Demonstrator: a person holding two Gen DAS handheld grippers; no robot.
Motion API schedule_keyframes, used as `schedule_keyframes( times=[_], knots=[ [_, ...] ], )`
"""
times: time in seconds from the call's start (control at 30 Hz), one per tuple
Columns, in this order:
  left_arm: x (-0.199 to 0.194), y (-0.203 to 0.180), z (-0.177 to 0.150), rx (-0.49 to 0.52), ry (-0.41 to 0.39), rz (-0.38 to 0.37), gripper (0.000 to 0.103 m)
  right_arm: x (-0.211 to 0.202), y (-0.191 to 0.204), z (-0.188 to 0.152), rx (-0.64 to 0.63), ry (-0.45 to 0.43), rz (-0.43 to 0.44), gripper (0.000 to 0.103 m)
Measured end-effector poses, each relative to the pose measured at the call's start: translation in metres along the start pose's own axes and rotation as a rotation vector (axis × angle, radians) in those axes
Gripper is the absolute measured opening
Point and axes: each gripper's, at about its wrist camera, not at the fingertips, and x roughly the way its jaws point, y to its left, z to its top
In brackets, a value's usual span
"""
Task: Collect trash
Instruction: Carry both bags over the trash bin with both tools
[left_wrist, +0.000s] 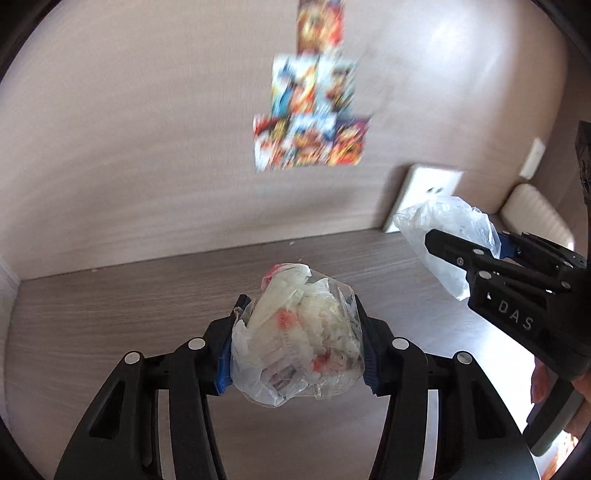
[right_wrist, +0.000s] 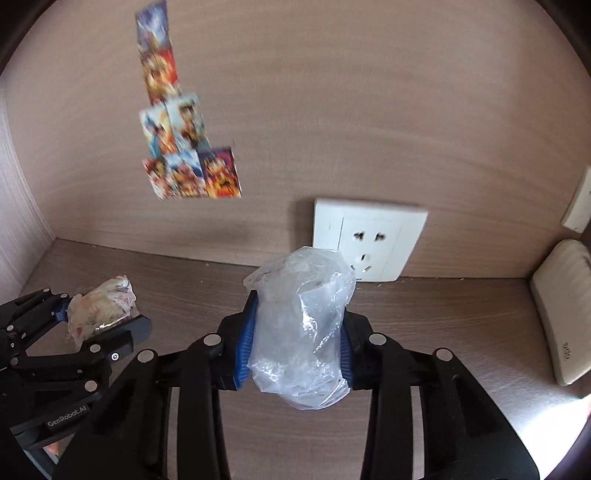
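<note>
My left gripper is shut on a crumpled clear bag stuffed with white and red wrappers, held above the wooden desk. It also shows in the right wrist view at the lower left, with the same wrapper bag. My right gripper is shut on a crumpled empty clear plastic bag, held above the desk. In the left wrist view the right gripper is at the right with that clear bag.
The wooden desk meets a wood-panel back wall with colourful stickers and a white wall socket. A white device lies at the desk's right edge. A side wall stands at the left.
</note>
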Motion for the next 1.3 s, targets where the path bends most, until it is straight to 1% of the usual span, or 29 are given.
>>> schedule_keyframes(
  times=[0.13,0.23,0.3,0.33,0.4,0.43,0.5,0.63,0.8,0.9,1.07,1.17,1.3],
  knots=[
    [-0.039,-0.011,-0.006,0.043,-0.051,-0.007,0.052,-0.043,0.004,-0.003,0.018,-0.066,-0.009,0.038],
    [-0.061,-0.019,-0.011,0.082,-0.079,-0.026,0.052,-0.075,0.009,-0.009,0.036,-0.108,-0.028,0.038],
    [-0.077,-0.028,-0.017,0.111,-0.097,-0.05,0.052,-0.102,0.012,-0.02,0.051,-0.135,-0.048,0.038],
    [-0.087,-0.034,-0.022,0.127,-0.103,-0.06,0.052,-0.107,0.01,-0.021,0.059,-0.145,-0.058,0.038],
    [-0.101,-0.047,-0.029,0.159,-0.116,-0.086,0.052,-0.129,0.006,-0.035,0.081,-0.163,-0.081,0.038],
    [-0.105,-0.061,-0.028,0.175,-0.12,-0.103,0.052,-0.141,0.006,-0.044,0.093,-0.169,-0.094,0.038],
    [-0.118,-0.072,-0.037,0.21,-0.127,-0.138,0.052,-0.155,0.008,-0.061,0.115,-0.174,-0.124,0.038],
    [-0.135,-0.102,-0.06,0.276,-0.126,-0.211,0.052,-0.18,-0.002,-0.098,0.172,-0.17,-0.182,0.038],
    [-0.152,-0.145,-0.089,0.371,-0.112,-0.314,0.052,-0.218,-0.029,-0.147,0.286,-0.16,-0.269,0.037],
    [-0.157,-0.179,-0.106,0.43,-0.095,-0.374,0.052,-0.241,-0.047,-0.182,0.352,-0.154,-0.322,0.037],
    [-0.17,-0.239,-0.145,0.531,-0.071,-0.443,0.052,-0.282,-0.072,-0.237,0.432,-0.149,-0.401,0.037],
    [-0.179,-0.268,-0.169,0.562,-0.06,-0.473,0.052,-0.309,-0.086,-0.274,0.472,-0.14,-0.432,0.037],
    [-0.192,-0.31,-0.21,0.595,-0.029,-0.503,0.052,-0.342,-0.102,-0.32,0.501,-0.116,-0.474,0.037]
  ],
)
